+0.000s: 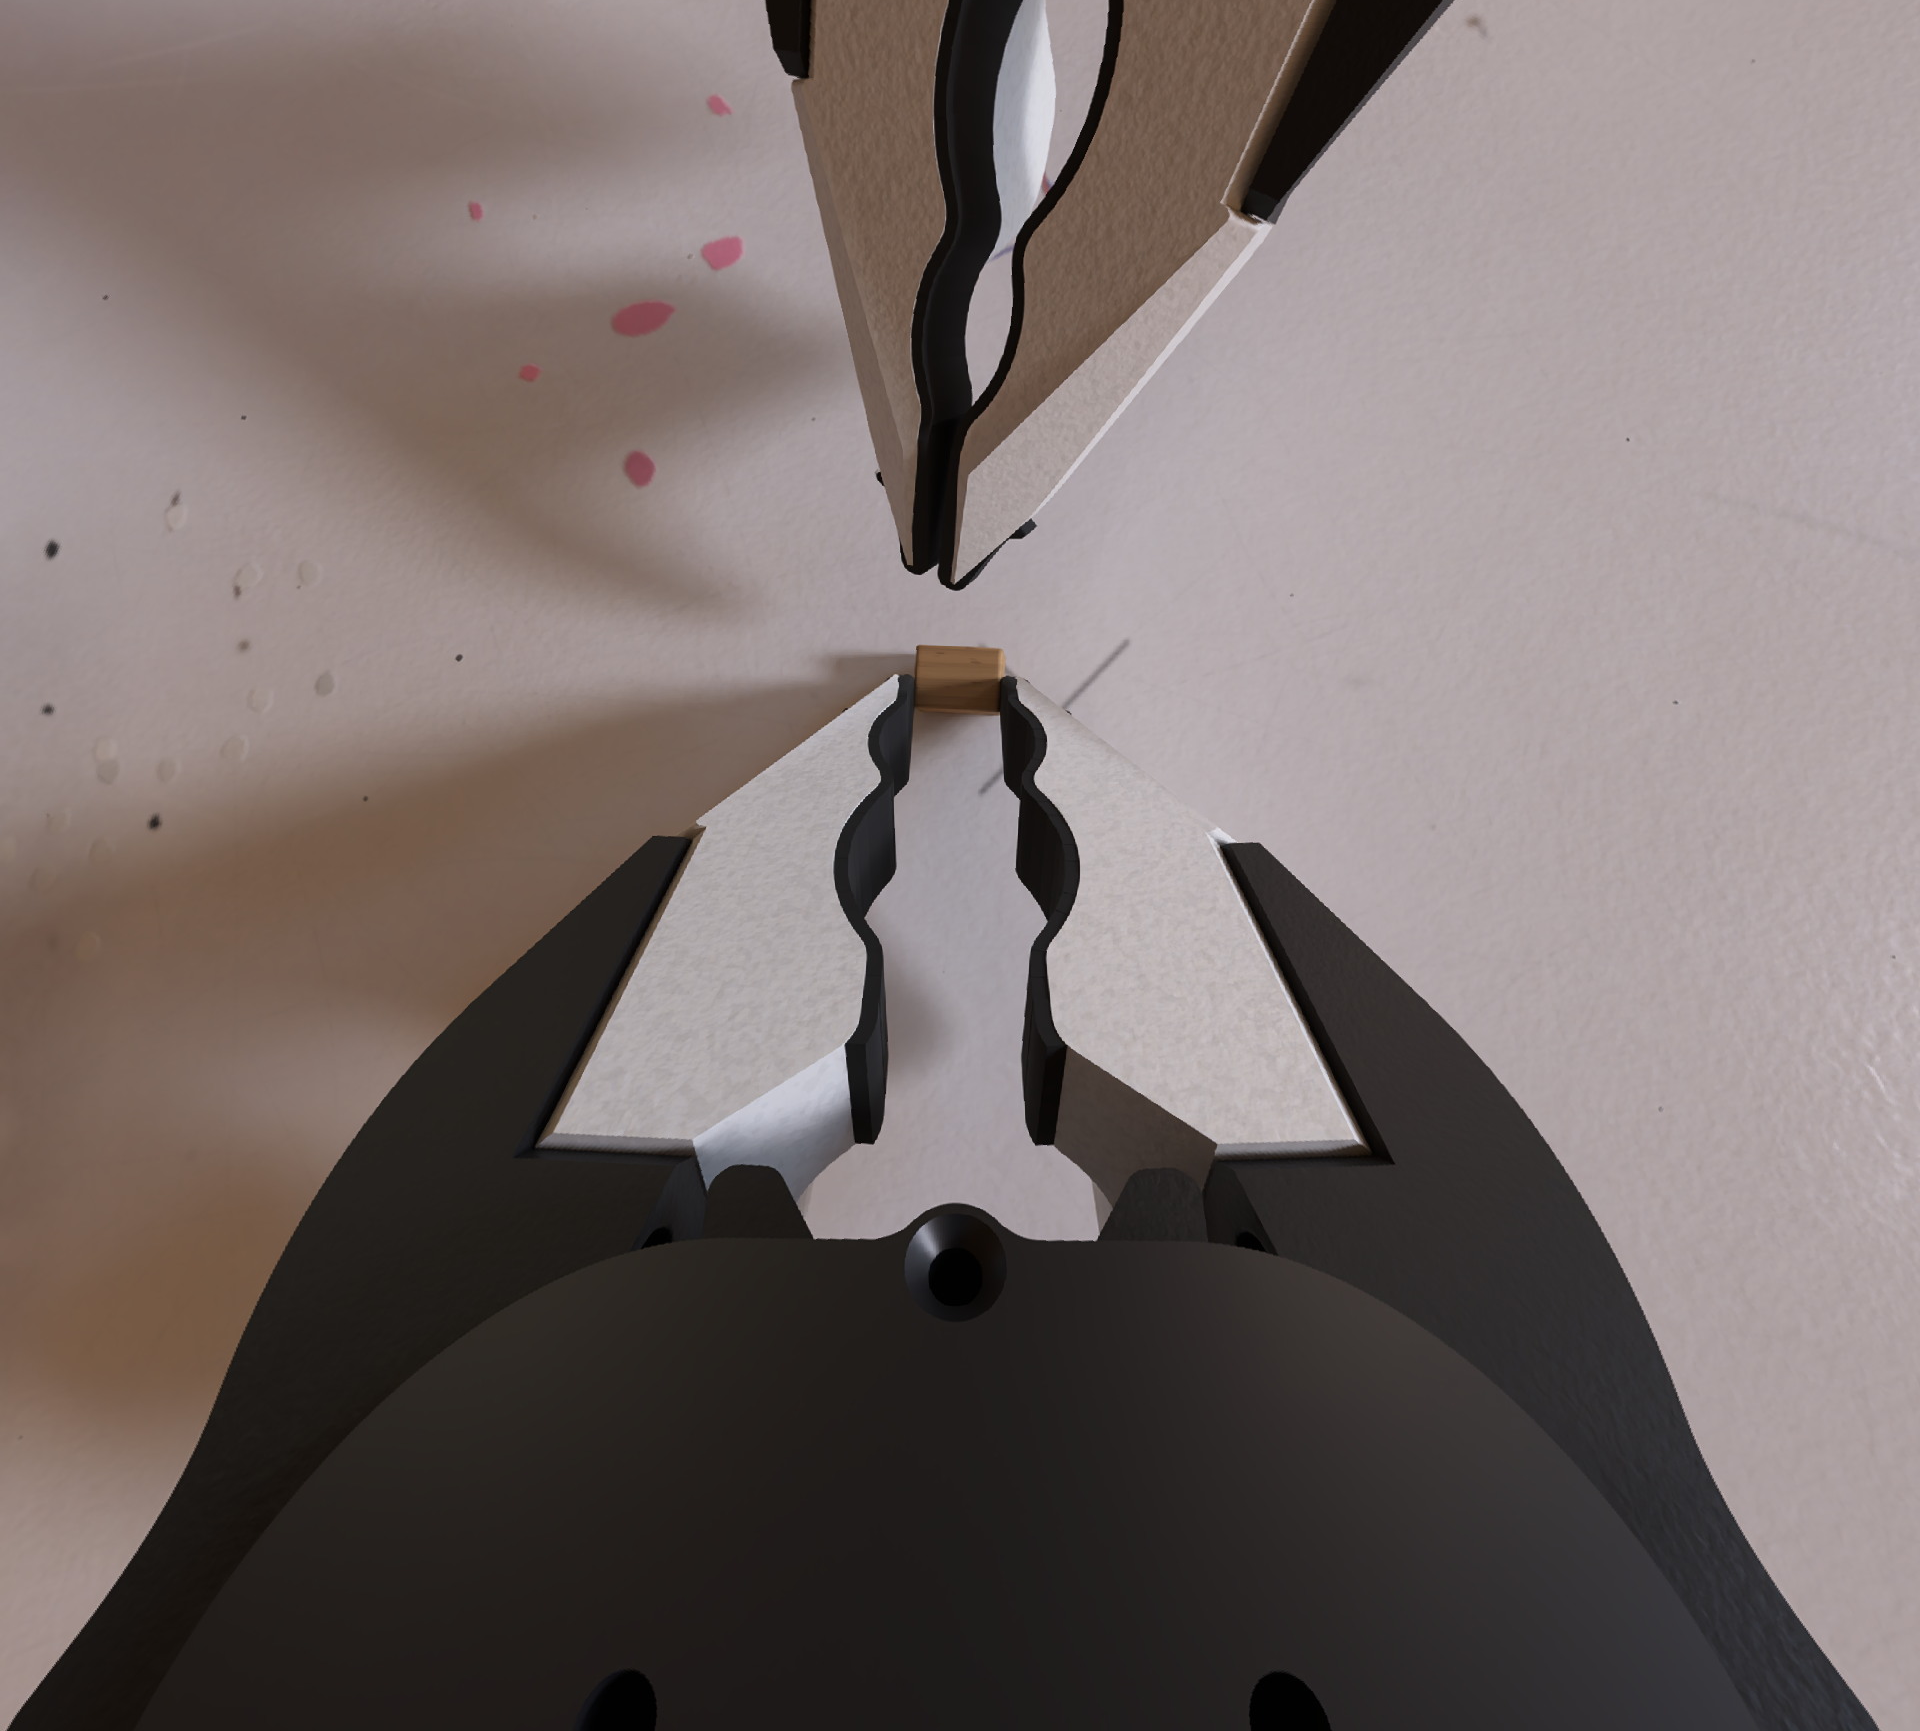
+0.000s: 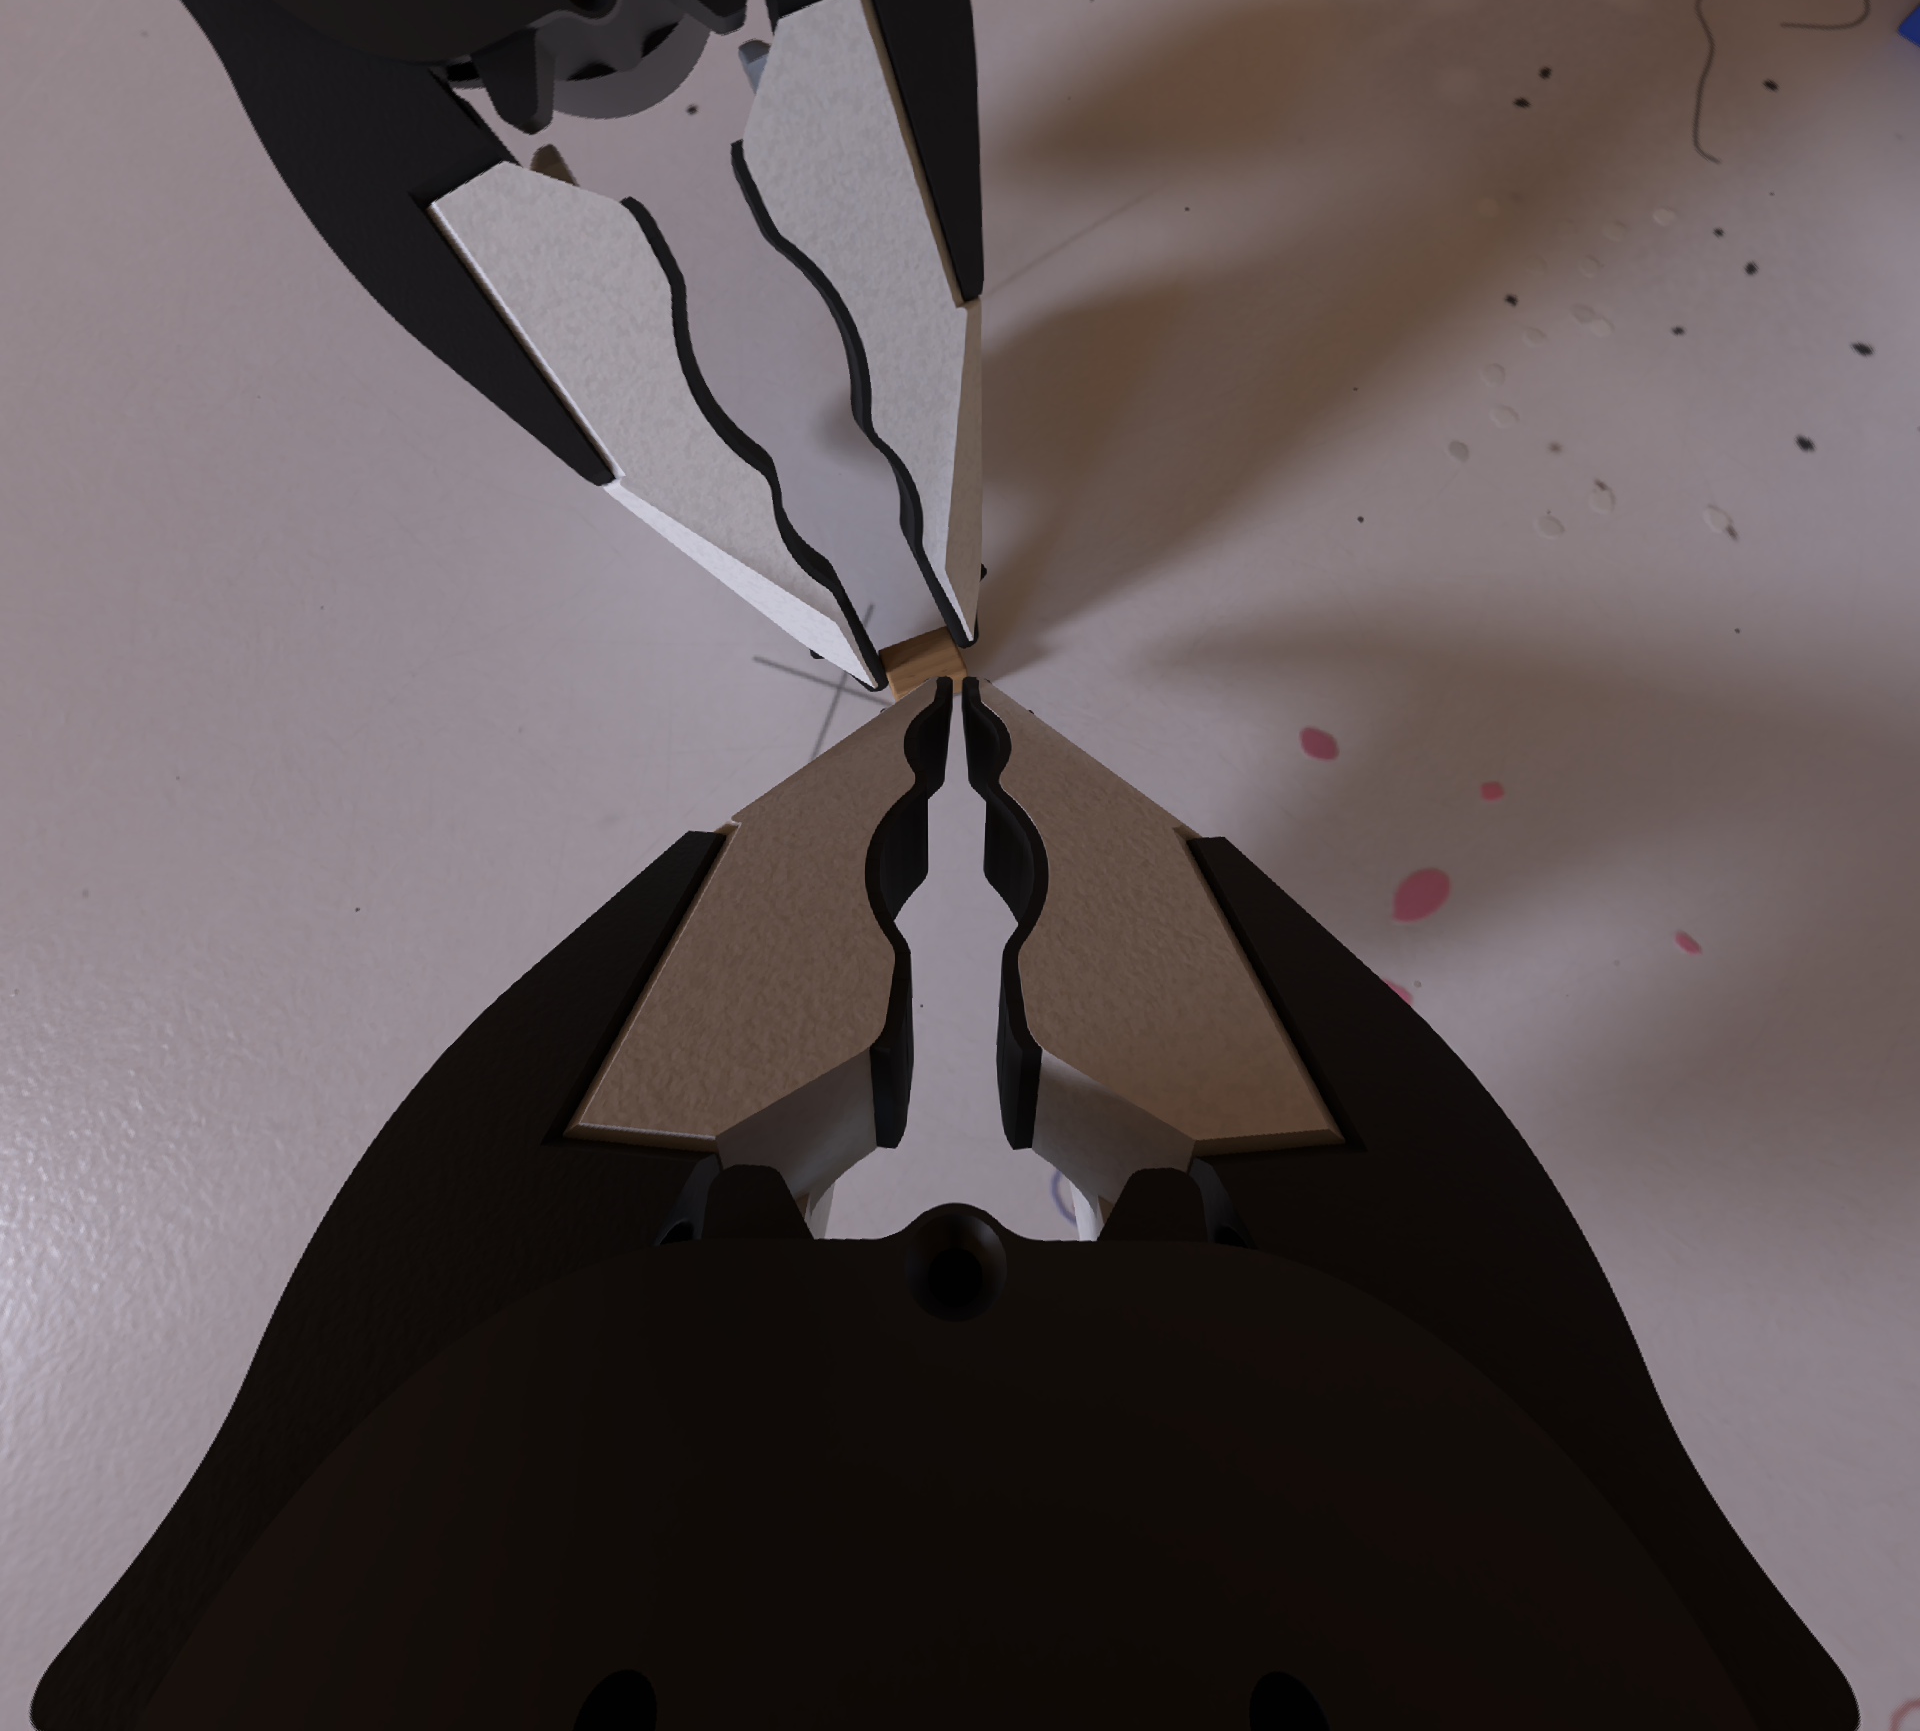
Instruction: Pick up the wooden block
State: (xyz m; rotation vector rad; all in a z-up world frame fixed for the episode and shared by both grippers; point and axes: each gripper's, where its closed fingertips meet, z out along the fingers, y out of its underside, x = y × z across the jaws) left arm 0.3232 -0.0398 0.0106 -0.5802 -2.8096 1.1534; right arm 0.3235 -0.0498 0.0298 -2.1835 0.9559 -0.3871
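Observation:
A small wooden block [image 1: 958, 673] sits between the fingertips of my left gripper [image 1: 958, 696], low over the pale table [image 1: 1455, 642]. Both black pads touch its sides, so the left gripper is shut on it. I cannot tell whether the block rests on the table or hangs just above it. My right gripper [image 1: 933, 575] points at the block from the far side, tips together and empty, a short gap away. In the right wrist view the right gripper [image 2: 957, 692] is shut just in front of the block [image 2: 918, 667], which the left gripper [image 2: 920, 655] holds.
The table carries pink paint spots [image 1: 641, 318], dark specks and thin pencil lines [image 1: 1096, 673]. A thin scribbled line [image 2: 1766, 19] and a blue corner [image 2: 1910, 27] show at the far right of the right wrist view. Soft shadows of both grippers fall around the block.

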